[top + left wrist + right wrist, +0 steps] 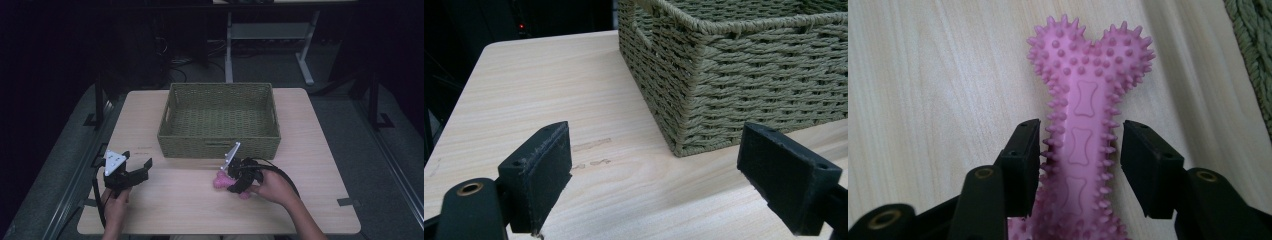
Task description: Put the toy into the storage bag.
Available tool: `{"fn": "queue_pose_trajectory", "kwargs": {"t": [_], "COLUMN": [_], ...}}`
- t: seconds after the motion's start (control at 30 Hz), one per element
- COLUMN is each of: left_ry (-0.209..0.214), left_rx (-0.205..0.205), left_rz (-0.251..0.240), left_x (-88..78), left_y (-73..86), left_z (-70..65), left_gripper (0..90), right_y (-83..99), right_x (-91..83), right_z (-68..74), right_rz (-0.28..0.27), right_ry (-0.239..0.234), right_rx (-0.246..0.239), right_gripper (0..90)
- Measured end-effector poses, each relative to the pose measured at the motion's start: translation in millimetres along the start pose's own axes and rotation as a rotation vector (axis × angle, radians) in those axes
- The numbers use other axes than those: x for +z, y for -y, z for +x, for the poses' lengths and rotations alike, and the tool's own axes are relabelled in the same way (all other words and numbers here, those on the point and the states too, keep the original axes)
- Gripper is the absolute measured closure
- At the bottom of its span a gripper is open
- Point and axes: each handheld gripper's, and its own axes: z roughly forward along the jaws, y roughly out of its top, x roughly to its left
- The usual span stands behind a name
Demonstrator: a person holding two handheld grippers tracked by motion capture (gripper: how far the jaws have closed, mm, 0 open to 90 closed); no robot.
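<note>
Right tool (1080,150) jaws straddling pink spiked rubber bone toy (1083,125) flat on pale wood desk (190,200) before woven green basket (218,145), small gaps either side; left tool (654,170) spread wide, empty.

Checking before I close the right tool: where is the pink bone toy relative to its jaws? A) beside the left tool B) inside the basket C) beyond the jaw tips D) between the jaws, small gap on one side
D: in the right gripper view the pink bone toy lies on the table with its shaft between the right tool's jaws, a sliver of table showing at one side.
</note>
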Motion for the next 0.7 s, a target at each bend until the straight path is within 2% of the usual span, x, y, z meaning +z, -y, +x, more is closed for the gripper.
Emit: {"fn": "queue_pose_trajectory", "kwargs": {"t": [0.5, 0.7], "left_ry": [-0.002, -0.001], "left_rx": [-0.005, -0.008], "left_rz": [-0.004, -0.006], "left_x": [-1.3, -1.4], "left_y": [-0.4, -0.4], "left_z": [2.3, 2.5], "left_gripper": [13.7, 13.7], "right_y": [-3.0, -1.7], "right_x": [4.3, 2.5], "right_z": [2.7, -0.3], "right_rz": [0.012, 0.005], "right_ry": [0.011, -0.012], "right_rx": [-0.019, -0.023], "right_gripper": [54.3, 56.9]}}
